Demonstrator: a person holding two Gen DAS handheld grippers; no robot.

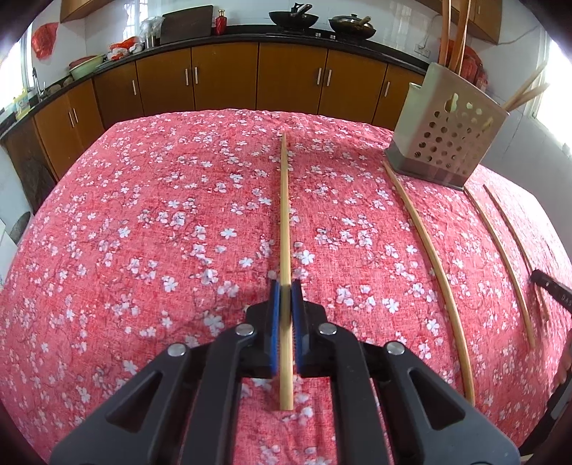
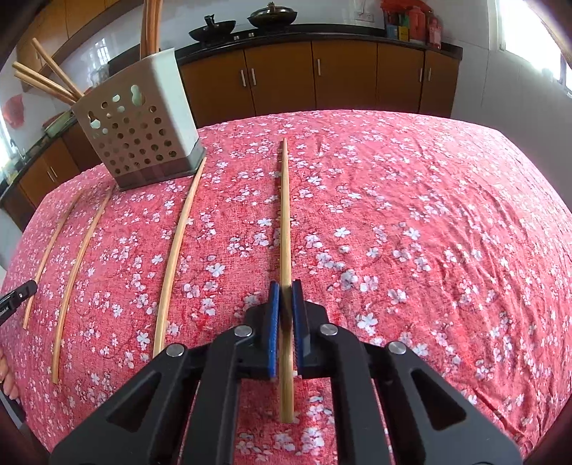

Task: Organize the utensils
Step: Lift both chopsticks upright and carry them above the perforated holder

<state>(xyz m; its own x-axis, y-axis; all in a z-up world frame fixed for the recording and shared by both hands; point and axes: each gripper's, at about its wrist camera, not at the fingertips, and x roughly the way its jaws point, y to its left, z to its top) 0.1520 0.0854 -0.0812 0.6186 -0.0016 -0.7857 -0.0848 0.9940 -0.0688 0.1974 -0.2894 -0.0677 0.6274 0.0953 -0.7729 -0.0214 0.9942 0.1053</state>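
1. Bamboo chopsticks, pale tan and slender, lie in near-parallel lines on a red tablecloth [image 1: 143,221] printed with small white blossoms.
2. Writing: the tip of the other gripper at 3 o'clock in the left wrist view carries small white letters, too cut off and blurred to read.
3. Closed on one chopstick [image 1: 285,250], the left gripper [image 1: 285,307] pinches it between its blue pads near the thicker, square-cut near end; the thin tip points to 12 o'clock. It lies flat along the cloth.
4. In the right wrist view the right gripper [image 2: 285,307] is likewise clamped on a chopstick [image 2: 285,232], blue pads on either side of its lower part, tip toward 12 o'clock.
5. Three loose chopsticks lie between the two held ones. From the left wrist view they sit at 2 to 4 o'clock, the nearest loose chopstick [image 1: 432,272] running up to touch the holder's base.
6. A beige plastic chopstick holder [image 1: 452,137], perforated with round holes and set in a dark base, stands upright at 1 o'clock in the left view and 10 o'clock in the right view [image 2: 137,132]. Several chopsticks already stand in it, leaning outward.
7. Behind the table run brown cabinets [image 1: 228,75] under a dark counter with two black woks [image 1: 293,18].
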